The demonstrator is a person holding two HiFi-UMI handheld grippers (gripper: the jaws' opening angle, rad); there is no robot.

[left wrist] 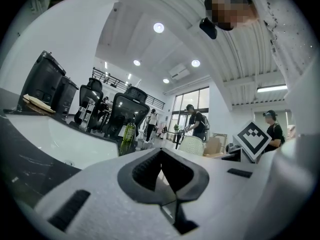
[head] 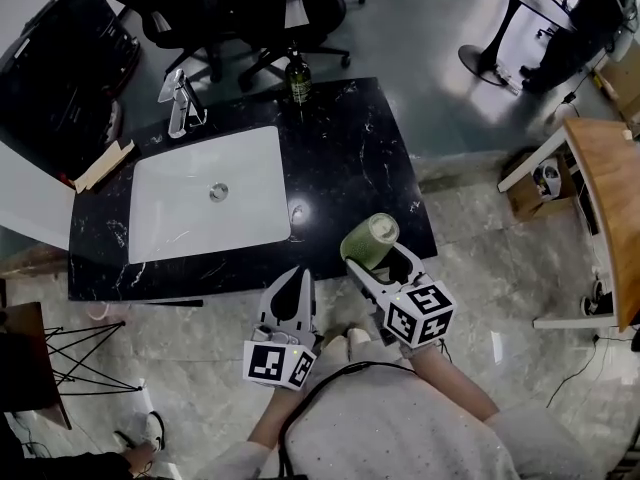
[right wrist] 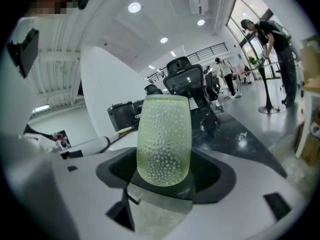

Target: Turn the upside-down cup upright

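A pale green, bumpy-walled cup [head: 370, 238] hangs tilted over the front right corner of the black marble counter [head: 360, 158], clear of the surface. My right gripper [head: 380, 260] is shut on it, one jaw on each side of its body. In the right gripper view the cup [right wrist: 164, 134] stands between the dark pads [right wrist: 215, 176] of that gripper [right wrist: 165, 171], its rounded end nearest the camera. My left gripper [head: 298, 280] is shut and holds nothing, just in front of the counter's front edge. In the left gripper view its jaws [left wrist: 161, 156] meet, pointing level across the counter.
A white sink [head: 160, 218] is set in the counter's left half, with a chrome faucet [head: 180, 103] behind it. A green bottle [head: 298, 76] stands at the back edge and wooden strips [head: 103, 165] lie at the left. Office chairs [head: 250, 8] stand beyond; a wooden table [head: 612, 198] is at the right.
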